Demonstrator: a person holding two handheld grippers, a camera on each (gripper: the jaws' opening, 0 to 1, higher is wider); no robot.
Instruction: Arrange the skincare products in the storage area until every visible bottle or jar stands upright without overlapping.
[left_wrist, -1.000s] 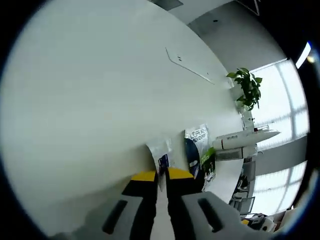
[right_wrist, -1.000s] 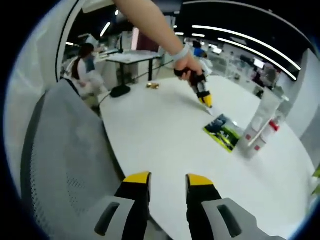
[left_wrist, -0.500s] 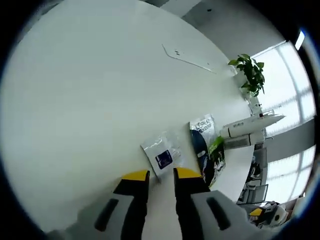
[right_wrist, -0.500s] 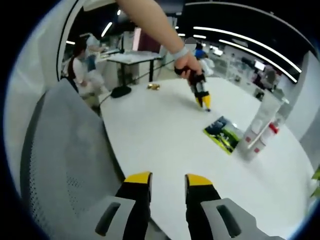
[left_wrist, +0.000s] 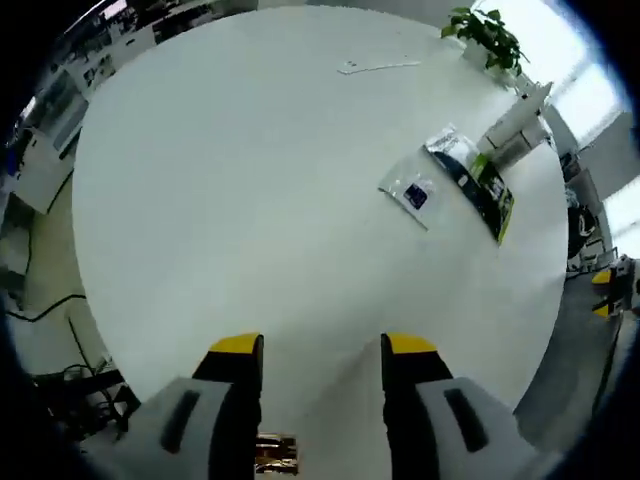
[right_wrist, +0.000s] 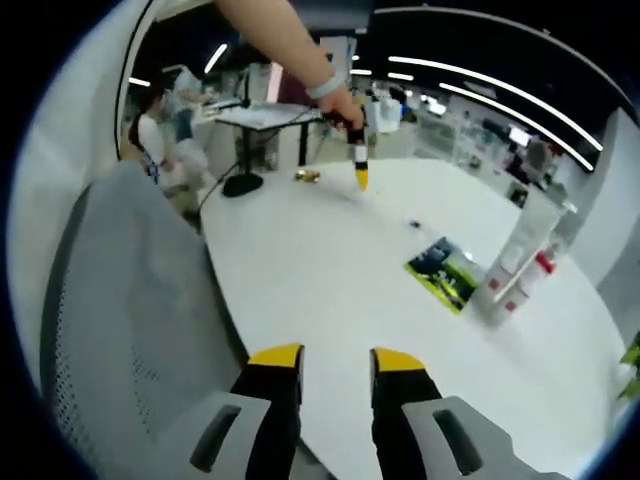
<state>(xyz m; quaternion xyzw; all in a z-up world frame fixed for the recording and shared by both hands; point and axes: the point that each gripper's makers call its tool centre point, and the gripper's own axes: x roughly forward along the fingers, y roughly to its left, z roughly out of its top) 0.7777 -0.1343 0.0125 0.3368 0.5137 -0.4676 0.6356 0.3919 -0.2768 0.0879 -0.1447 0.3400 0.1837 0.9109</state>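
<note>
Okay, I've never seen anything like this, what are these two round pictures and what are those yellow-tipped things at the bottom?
A person holds a handheld claw in each hand, and each claw carries a fisheye camera looking along its own two yellow-tipped jaws. In the left gripper view, the left claw is open and holds nothing, above a round white table. On it lie a small clear sachet, a flat green and blue packet and white tubes near a potted plant. In the right gripper view, the right claw is also open and empty, beside a grey mesh chair. The left claw shows there too, held above the table.
</note>
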